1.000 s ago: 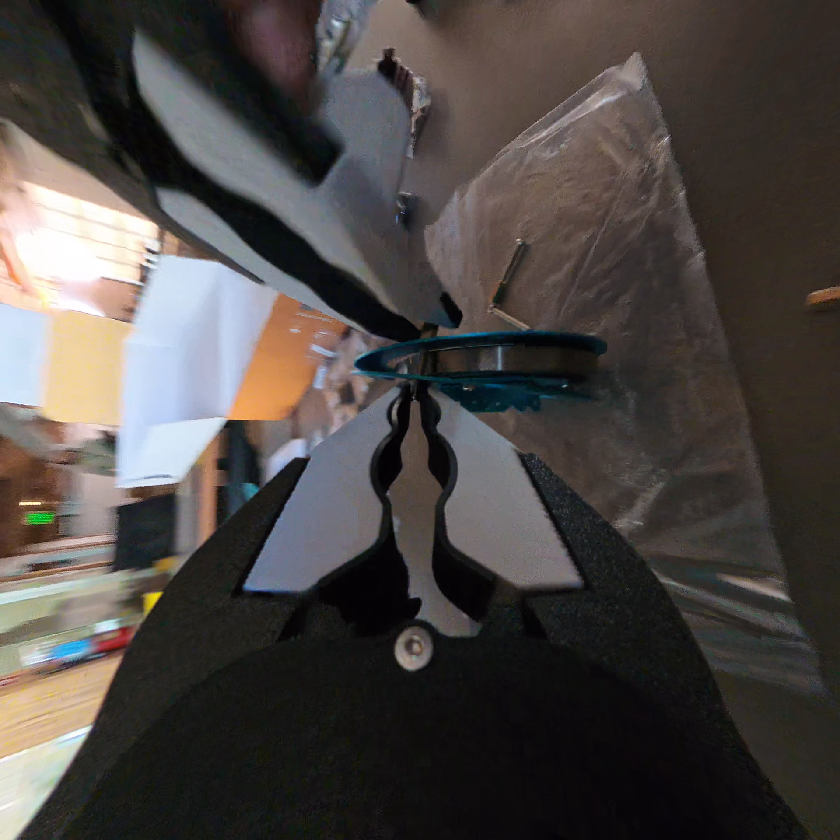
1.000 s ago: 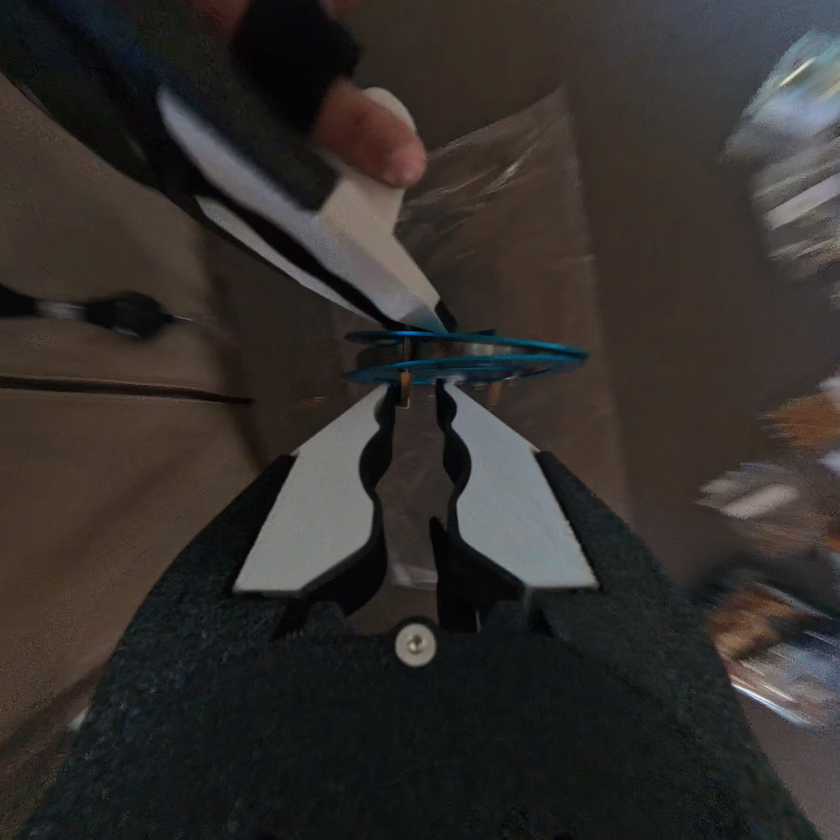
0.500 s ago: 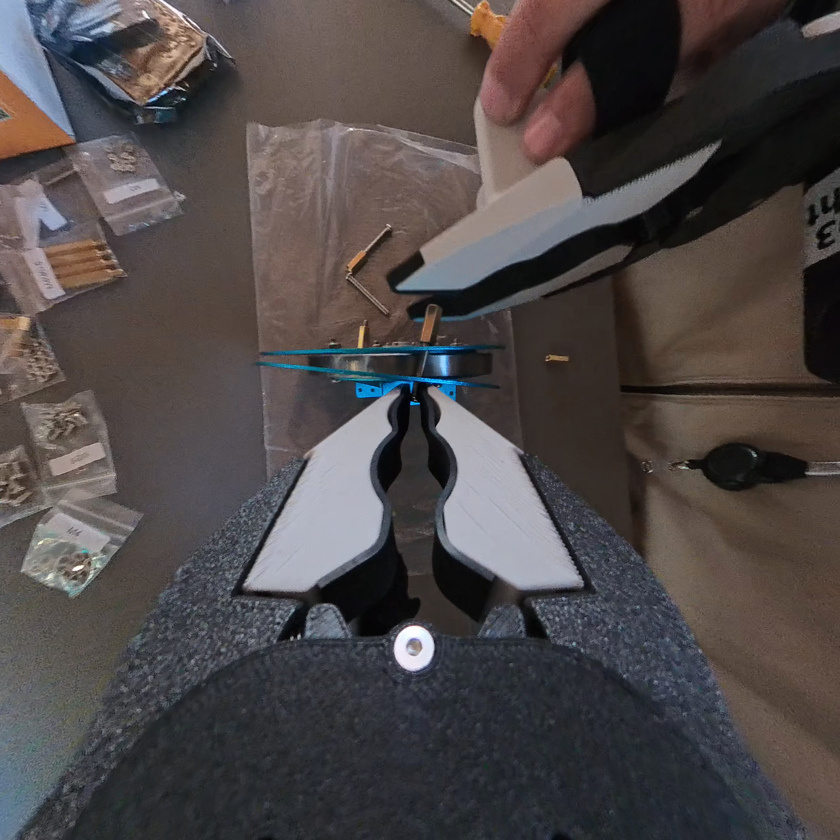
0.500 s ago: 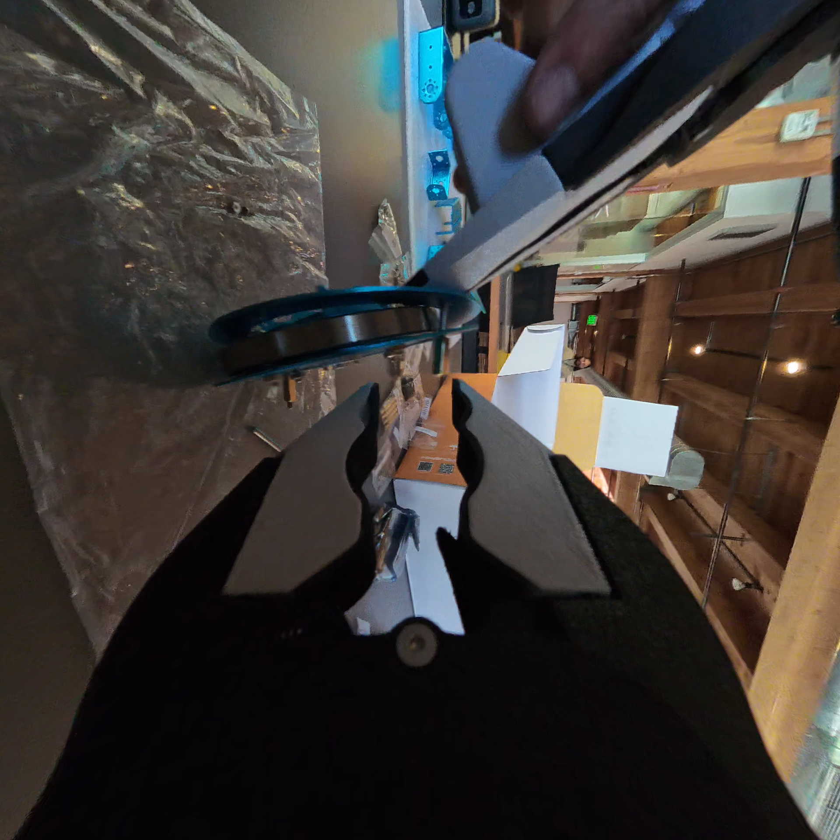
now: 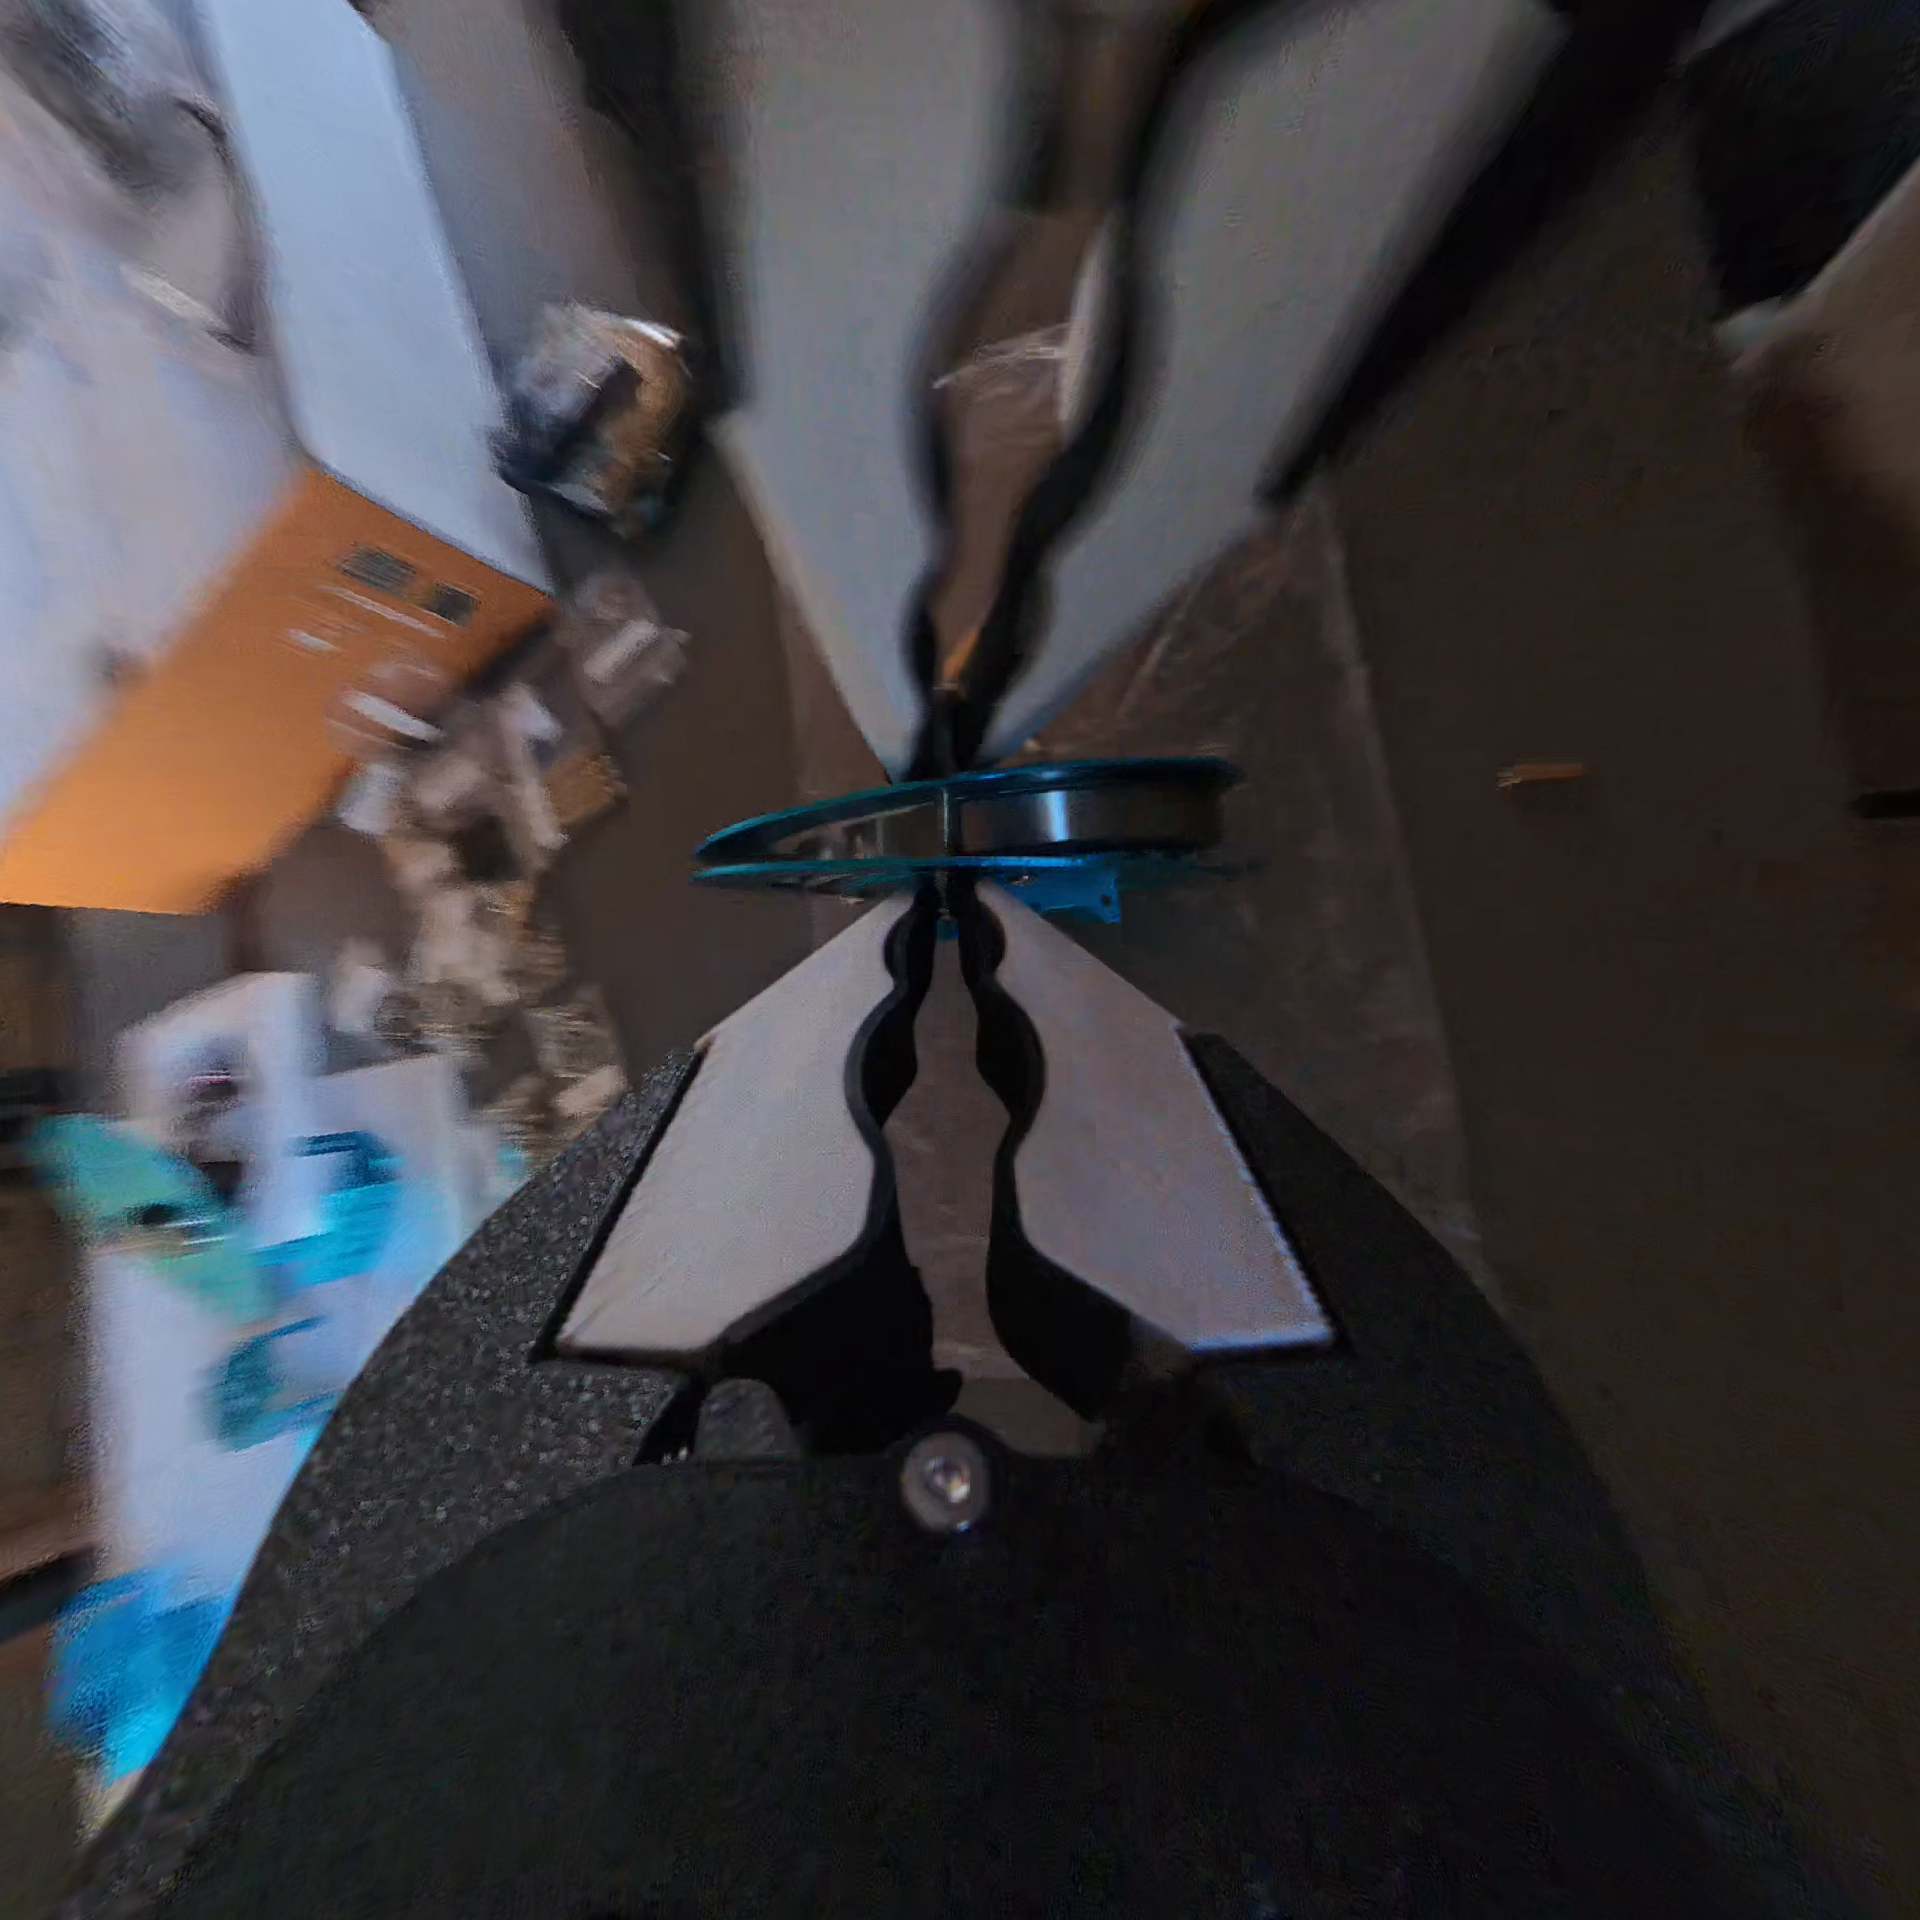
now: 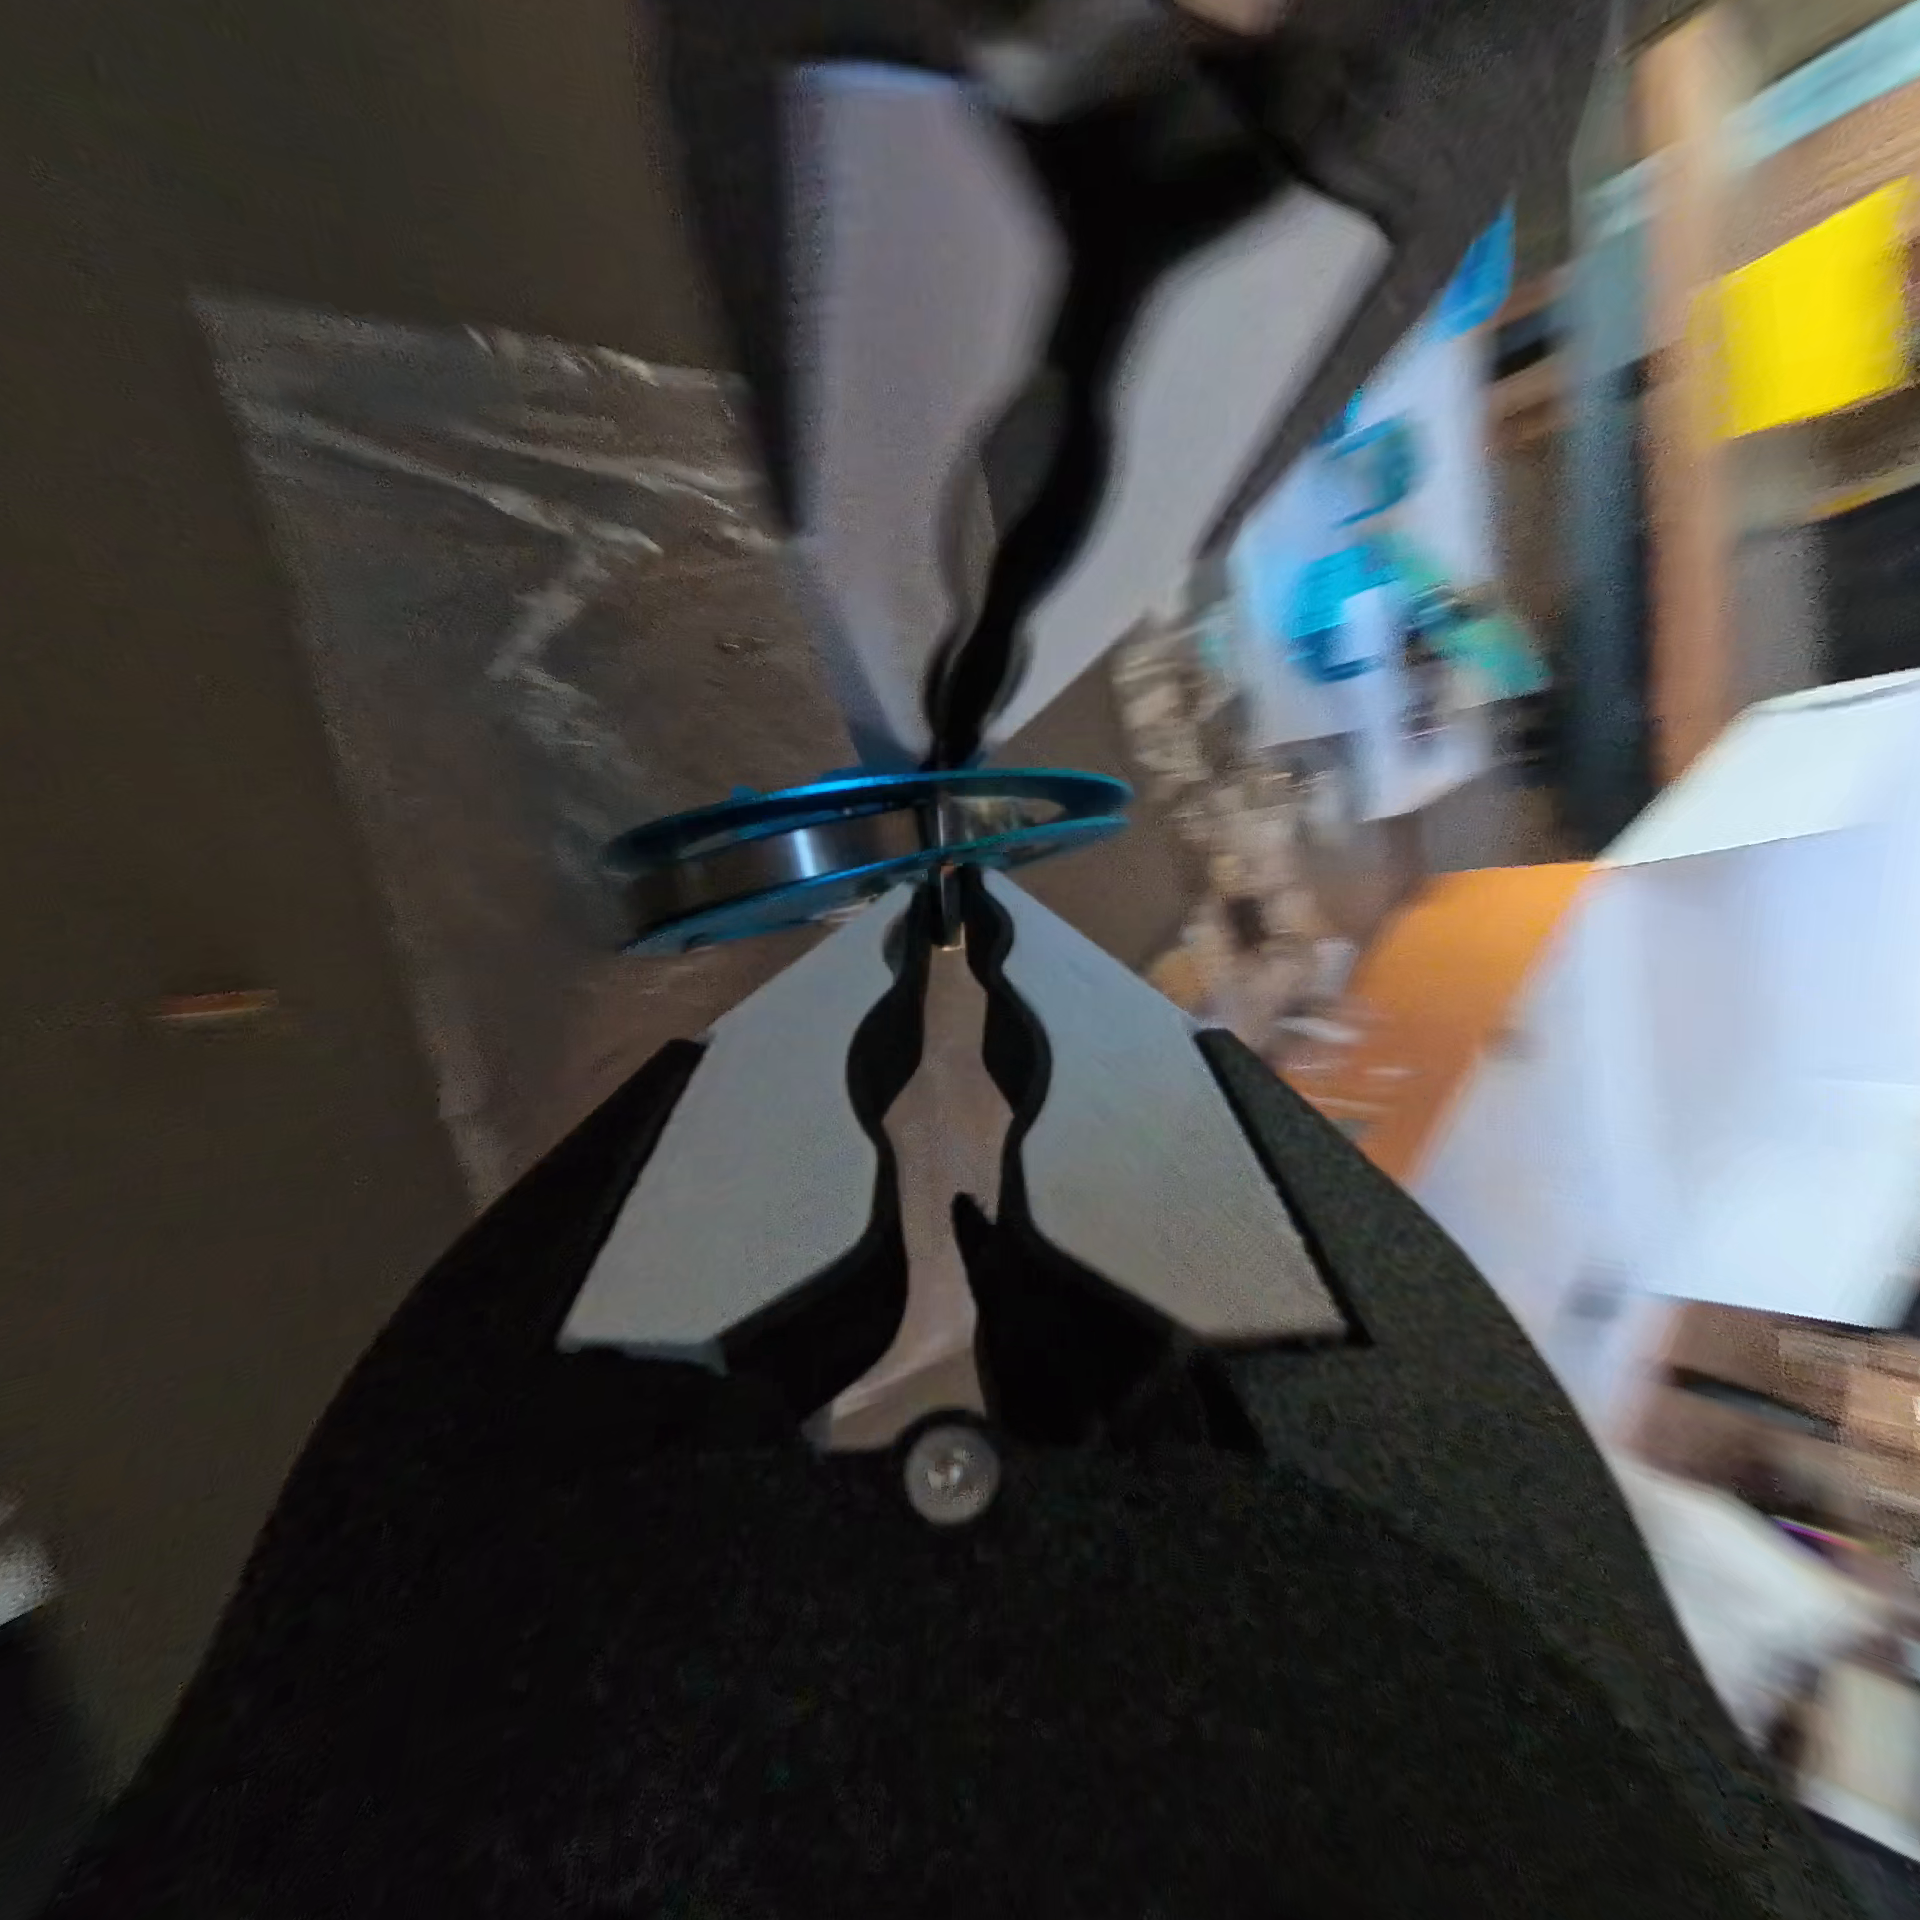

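Note:
A blue two-plate ring assembly with a steel bearing between the plates is held in the air, seen edge-on. My left gripper is shut on its near rim. My right gripper comes from the opposite side and is shut on the far rim at a small post. In the right wrist view the same assembly sits at my right gripper's tips, with the left gripper facing it from above. Both views are blurred by motion.
A clear plastic bag lies on the dark table under the assembly. An orange and white box and small parts bags lie to the left. A small brass part lies on the table at right. Left and right tips are no more than a few centimetres apart.
Both grippers and the ring assembly have swung round together. My right gripper, slightly open beside the rim half a second ago, is now shut on it opposite the left gripper.

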The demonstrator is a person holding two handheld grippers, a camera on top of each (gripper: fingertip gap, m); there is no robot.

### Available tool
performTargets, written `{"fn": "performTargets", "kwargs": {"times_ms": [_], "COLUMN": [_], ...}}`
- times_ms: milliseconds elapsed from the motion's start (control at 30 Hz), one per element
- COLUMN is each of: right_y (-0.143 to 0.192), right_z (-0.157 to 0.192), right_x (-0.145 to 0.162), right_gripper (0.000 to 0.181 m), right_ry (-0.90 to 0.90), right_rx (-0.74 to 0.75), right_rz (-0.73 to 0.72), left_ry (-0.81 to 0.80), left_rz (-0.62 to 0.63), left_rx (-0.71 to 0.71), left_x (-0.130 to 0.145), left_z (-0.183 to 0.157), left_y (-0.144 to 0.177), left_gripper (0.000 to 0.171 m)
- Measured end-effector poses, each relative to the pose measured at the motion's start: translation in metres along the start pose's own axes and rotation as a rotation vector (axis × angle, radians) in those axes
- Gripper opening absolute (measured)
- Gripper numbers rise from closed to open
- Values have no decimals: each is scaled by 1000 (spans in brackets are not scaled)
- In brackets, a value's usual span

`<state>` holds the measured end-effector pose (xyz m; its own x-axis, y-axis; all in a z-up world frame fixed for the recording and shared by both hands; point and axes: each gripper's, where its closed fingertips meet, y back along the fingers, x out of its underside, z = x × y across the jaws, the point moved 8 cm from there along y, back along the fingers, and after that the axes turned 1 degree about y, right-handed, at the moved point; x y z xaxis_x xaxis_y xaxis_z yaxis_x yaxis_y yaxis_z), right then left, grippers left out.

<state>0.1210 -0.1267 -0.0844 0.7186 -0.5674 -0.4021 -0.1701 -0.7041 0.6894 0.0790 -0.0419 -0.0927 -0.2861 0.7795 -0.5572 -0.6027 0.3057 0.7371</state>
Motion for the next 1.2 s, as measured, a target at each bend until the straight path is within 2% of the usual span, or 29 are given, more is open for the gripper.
{"fn": "performTargets", "kwargs": {"times_ms": [100,200,300,367,400,467,533,600,667,800,867,967,1000,1067,1200], "right_y": [-3,-13,-34,-47,-51,-52,-47,-36,-22,3,9,4,2,-5,-8], "right_z": [-22,-38,-48,-49,-49,-49,-47,-46,-45,-29,-12,10,16,29,38], "right_x": [10,20,32,41,43,44,39,30,21,11,9,10,10,12,10], "right_gripper": [4,4,3,3,3,4,5,6,9,19,21,33,31,24,21], "right_ry": [-255,-498,-804,-992,-1050,-1065,-950,-778,-588,-223,-73,191,292,447,523], "right_rx": [-358,-743,-1173,-1428,-1494,-1512,-1429,-1236,-950,-293,-70,252,370,476,546], "right_rz": [-44,-52,48,138,152,157,127,59,-21,-65,-62,22,28,30,-6], "left_ry": [-263,-419,-600,-669,-659,-590,-503,-345,-188,58,185,308,347,417,538], "left_rz": [17,1,15,30,27,5,-22,-58,-53,1,26,58,60,55,33], "left_rx": [-333,-593,-833,-914,-913,-854,-770,-613,-450,-157,23,269,335,444,589], "left_x": [-2,2,4,4,5,5,4,2,2,5,5,4,4,2,2], "left_z": [-21,-36,-48,-51,-50,-47,-43,-36,-24,1,8,14,16,18,21], "left_y": [-5,-13,-22,-26,-26,-24,-20,-14,-7,0,3,4,3,0,-5], "left_gripper": [2,1,1,2,1,1,2,2,2,2,3,2,2,3,3]}}
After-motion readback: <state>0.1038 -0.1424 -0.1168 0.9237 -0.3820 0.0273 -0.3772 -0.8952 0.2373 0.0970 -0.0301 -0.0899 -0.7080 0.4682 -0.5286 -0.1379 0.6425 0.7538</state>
